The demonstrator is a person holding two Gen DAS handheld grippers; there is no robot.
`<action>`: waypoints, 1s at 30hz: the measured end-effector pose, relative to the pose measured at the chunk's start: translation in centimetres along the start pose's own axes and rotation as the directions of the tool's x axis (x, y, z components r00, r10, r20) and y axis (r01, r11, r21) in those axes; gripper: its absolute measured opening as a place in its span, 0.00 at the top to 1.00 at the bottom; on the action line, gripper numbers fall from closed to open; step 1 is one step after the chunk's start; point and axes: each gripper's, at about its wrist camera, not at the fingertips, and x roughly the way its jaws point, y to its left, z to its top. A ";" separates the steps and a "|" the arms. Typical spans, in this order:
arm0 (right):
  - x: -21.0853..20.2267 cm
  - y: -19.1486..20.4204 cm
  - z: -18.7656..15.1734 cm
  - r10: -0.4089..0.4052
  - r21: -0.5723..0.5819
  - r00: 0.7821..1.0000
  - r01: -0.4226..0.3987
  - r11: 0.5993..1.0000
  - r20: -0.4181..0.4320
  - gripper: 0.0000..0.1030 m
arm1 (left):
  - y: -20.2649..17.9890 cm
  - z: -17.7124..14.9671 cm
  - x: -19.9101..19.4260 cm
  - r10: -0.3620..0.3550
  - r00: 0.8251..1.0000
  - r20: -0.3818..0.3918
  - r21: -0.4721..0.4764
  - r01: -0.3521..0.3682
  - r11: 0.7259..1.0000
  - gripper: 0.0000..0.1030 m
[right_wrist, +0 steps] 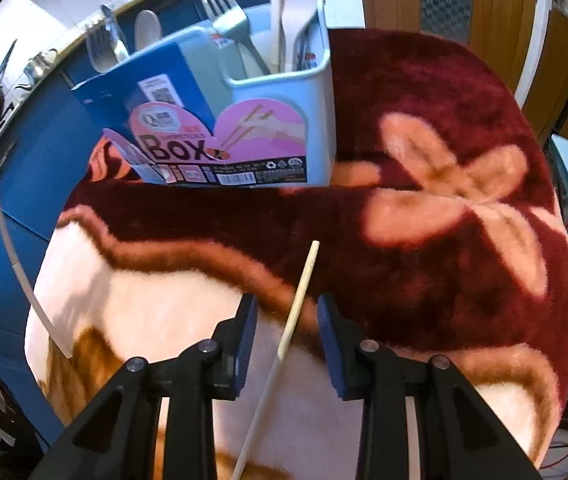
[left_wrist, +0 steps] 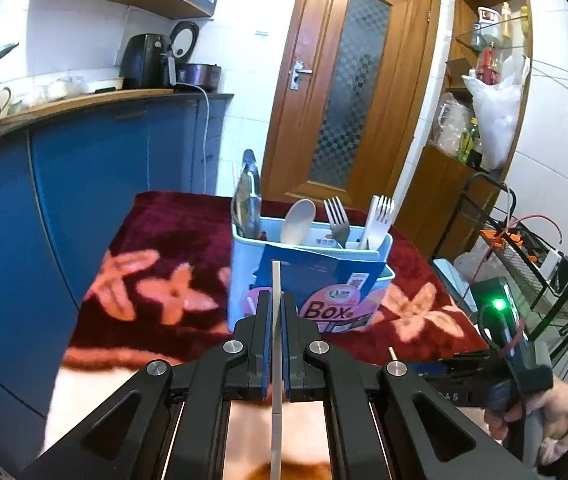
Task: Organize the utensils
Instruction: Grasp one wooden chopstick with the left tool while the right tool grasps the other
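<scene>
Left gripper (left_wrist: 275, 312) up close, jaws clamped on white chopstick (left_wrist: 276, 280), stick upright between pads, in front of blue utensil box (left_wrist: 244, 272). Box stands on floral blanket (left_wrist: 156, 240) over desk, spoon (left_wrist: 298, 222) and forks (left_wrist: 338, 216) inside. Right gripper (right_wrist: 287, 320) jaws apart, straddling wooden chopstick (right_wrist: 298, 300) lying on blanket, no contact.

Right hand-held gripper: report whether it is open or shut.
Open. The right hand-held gripper has its jaws apart, with a chopstick lying on the blanket between them, untouched by either pad.
</scene>
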 end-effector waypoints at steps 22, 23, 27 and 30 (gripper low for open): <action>-0.2 -2.1 0.3 0.005 0.109 1.000 -0.003 0.994 -0.012 0.91 | 0.0 5.1 -0.5 0.002 0.992 0.126 0.016 -0.004 1.000 0.96; -0.4 -2.4 0.1 0.018 0.120 1.000 -0.017 0.993 -0.002 0.92 | 0.1 5.5 -0.6 0.004 0.990 0.140 0.012 -0.006 1.000 0.96; -1.4 -2.6 -0.5 0.056 0.119 0.997 -0.062 0.991 0.053 0.94 | 0.3 7.0 -0.9 0.014 0.982 0.186 -0.002 -0.014 1.000 0.96; -2.6 -2.3 -0.7 0.068 0.094 0.993 -0.077 0.993 0.097 0.94 | 0.4 7.9 -1.1 0.016 0.975 0.220 -0.009 -0.014 1.000 0.96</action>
